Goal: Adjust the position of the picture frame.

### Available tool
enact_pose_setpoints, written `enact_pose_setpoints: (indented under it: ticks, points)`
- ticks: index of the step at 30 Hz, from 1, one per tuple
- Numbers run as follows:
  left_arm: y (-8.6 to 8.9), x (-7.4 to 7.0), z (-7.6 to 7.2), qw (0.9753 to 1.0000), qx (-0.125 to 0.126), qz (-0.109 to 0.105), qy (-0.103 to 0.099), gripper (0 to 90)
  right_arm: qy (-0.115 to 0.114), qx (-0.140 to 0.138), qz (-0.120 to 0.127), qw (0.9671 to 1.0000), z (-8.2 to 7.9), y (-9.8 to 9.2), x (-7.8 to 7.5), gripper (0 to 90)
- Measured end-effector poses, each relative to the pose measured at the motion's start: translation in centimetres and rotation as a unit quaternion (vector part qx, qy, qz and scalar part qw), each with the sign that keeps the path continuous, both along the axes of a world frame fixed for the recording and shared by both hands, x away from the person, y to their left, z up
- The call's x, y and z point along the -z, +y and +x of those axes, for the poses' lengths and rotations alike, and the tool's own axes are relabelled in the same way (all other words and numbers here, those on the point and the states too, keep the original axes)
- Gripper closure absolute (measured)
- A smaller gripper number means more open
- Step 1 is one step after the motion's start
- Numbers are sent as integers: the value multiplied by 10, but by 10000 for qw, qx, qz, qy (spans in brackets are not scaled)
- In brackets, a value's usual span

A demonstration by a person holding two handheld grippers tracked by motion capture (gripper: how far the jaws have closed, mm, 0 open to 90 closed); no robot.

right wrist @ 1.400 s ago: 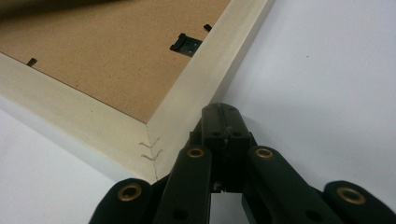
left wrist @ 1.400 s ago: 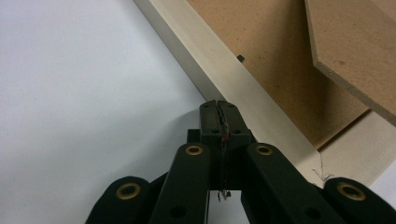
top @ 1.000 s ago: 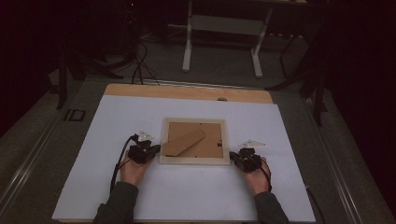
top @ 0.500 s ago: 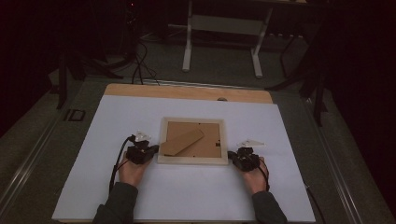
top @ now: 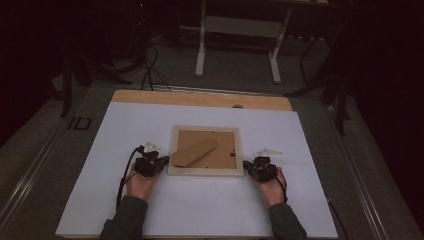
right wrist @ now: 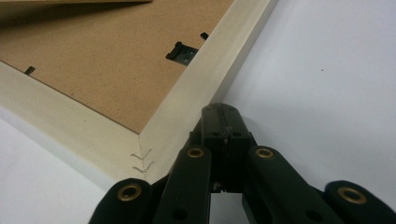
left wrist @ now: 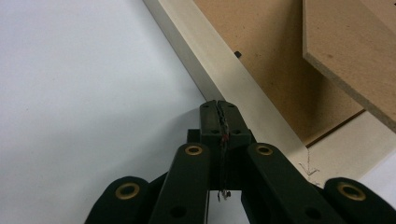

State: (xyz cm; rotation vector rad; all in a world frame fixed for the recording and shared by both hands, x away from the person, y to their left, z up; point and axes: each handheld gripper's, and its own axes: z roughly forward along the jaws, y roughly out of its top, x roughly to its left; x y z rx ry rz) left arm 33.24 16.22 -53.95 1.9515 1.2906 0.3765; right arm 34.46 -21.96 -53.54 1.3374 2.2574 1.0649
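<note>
1. Between my two claws, the picture frame (top: 205, 151) lies face down on the white tabletop (top: 200, 210), its brown backing up.
2. My left claw (left wrist: 218, 108) has its jaws pressed together on nothing, tips against the frame's outer edge near a corner.
3. My right claw (right wrist: 219, 113) is likewise closed and empty, tips touching the frame's opposite edge beside its stapled corner (right wrist: 142, 161).
4. A loose stand flap (top: 195, 151) rests on the backing.
</note>
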Motion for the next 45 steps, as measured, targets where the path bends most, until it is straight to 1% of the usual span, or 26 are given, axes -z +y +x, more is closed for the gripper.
enact_pose_setpoints:
  ticks: [4,9,10,12,13,15,16,17,18,21,27,30,35,37,38,39,40,42,45]
  points:
    - [1,0,-1,10000,28,40,-2,900,3,0,16,10000,1,1,0,900]
    - [2,0,0,10000,72,16,4,900,-10,-21,7,10000,1,1,0,900]
    - [3,0,0,10000,77,-20,13,900,-28,-22,9,10000,1,1,1,900]
    - [5,0,0,9998,95,-161,97,900,-38,-57,14,10000,1,0,1,894]
    - [6,0,0,9997,89,-180,112,900,-33,-83,37,10000,2,-1,1,881]
    - [6,0,0,9998,98,-144,112,893,-36,-75,47,10000,2,-2,1,864]
    - [5,-1,-1,9998,111,-116,102,893,-55,-77,38,9999,2,-2,1,852]
    - [6,-2,-1,9998,112,-124,94,884,-92,-68,-69,9999,1,-2,0,838]
    - [6,-2,-2,9998,117,-139,98,878,-124,-65,-118,9998,0,-2,0,835]
    - [7,-3,-2,9997,120,-181,111,858,-155,-78,-165,9997,-1,-2,-1,819]
    - [13,-7,-3,9995,48,-297,47,825,-279,-60,-76,9996,-2,-7,-10,778]
    - [15,-8,-3,9994,29,-335,51,793,-298,-53,11,9995,-3,-9,-13,756]
    - [17,-11,-3,9993,-8,-376,33,765,-335,-22,101,9994,-4,-12,-15,725]
    - [18,-14,-3,9990,34,-445,25,750,-335,-19,123,9994,-4,-13,-15,714]
    - [18,-14,-3,9990,34,-445,25,741,-335,-19,123,9994,-4,-13,-15,714]
    - [17,-17,-3,9989,101,-461,-3,741,-334,-5,146,9993,-4,-14,-15,708]
    - [17,-18,-3,9988,115,-470,-8,729,-283,-14,204,9994,-4,-16,-16,697]
    - [16,-20,-2,9988,124,-481,-26,722,-242,-11,264,9994,-4,-16,-16,690]
    - [17,-23,-1,9986,102,-520,-60,707,-262,-28,271,9993,-5,-16,-16,676]
